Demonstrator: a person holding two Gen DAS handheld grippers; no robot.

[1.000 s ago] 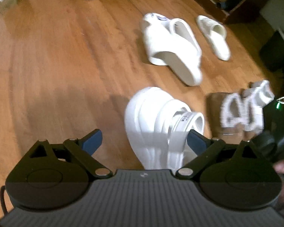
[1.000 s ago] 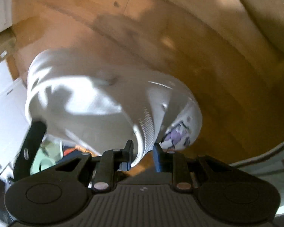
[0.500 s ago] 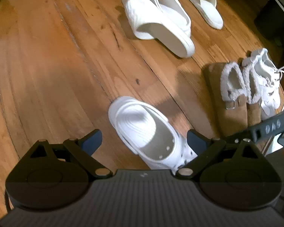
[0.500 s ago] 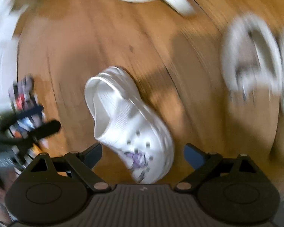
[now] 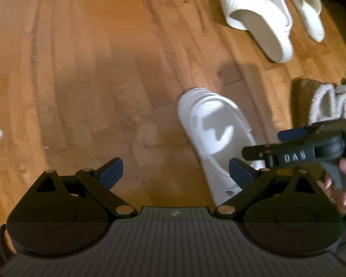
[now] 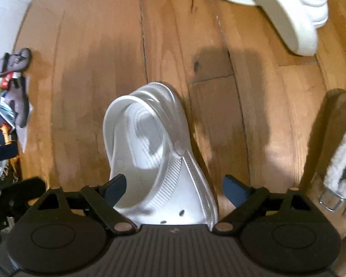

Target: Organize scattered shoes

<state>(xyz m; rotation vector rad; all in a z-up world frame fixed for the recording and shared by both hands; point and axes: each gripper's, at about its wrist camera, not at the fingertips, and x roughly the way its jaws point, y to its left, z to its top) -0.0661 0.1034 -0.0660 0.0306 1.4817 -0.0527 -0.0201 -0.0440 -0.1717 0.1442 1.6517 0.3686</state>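
Observation:
A white clog lies upright on the wood floor, heel strap at the far end, toe end under my right gripper. That gripper is open, its blue pads either side of the clog and not touching it. In the left wrist view the same clog lies just right of centre. My left gripper is open above bare floor, with its right pad over the clog's edge. The right gripper, held by a hand, hovers over the clog's right side.
A pair of white slides and a white slipper lie farther off. A brown fleece-lined clog sits to the right, also visible as the brown clog. Purple sandals and clutter sit at the far left.
The right gripper was shut on the white clog in the air a second ago. It has opened, and the clog now rests upright on the floor. The left gripper stayed open.

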